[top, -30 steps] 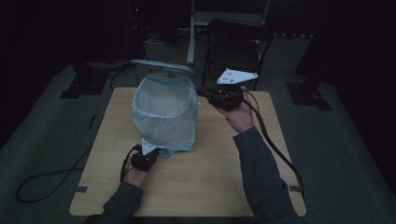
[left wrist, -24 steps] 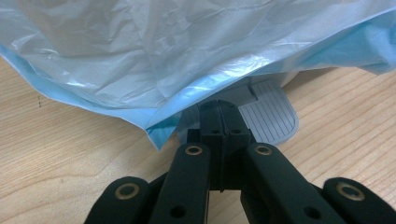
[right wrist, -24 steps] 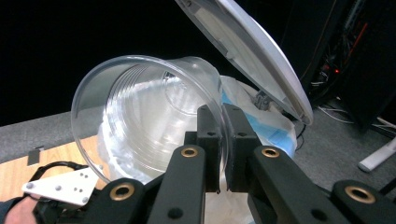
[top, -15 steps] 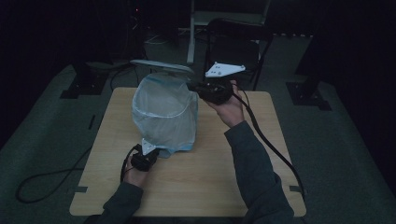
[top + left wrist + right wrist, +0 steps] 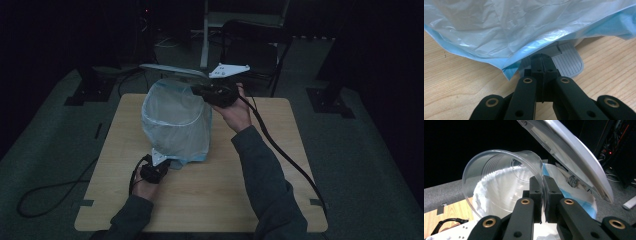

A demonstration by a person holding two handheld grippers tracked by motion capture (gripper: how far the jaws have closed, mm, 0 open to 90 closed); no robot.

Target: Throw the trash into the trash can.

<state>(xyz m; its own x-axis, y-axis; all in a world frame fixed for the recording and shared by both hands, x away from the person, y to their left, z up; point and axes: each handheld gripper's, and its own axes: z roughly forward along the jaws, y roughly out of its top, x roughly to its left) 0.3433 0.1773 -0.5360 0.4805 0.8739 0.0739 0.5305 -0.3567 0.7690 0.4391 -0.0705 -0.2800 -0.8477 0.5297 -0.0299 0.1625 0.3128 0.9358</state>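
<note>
One clear cup [image 5: 501, 182] | one lined bin [image 5: 175, 120] | two grippers: left [image 5: 159, 167], right [image 5: 200, 91]

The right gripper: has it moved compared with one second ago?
Yes. In the high view the right gripper has shifted left and toward the far side of the table, now above the open bin.

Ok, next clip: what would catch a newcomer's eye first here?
The bin lined with a pale blue bag, standing mid-table with its lid up. Over its mouth the right tool pinches the rim of a clear cup, tipped on its side. Down at the bin's base, the left tool is shut, pressing on the grey pedal.
</note>
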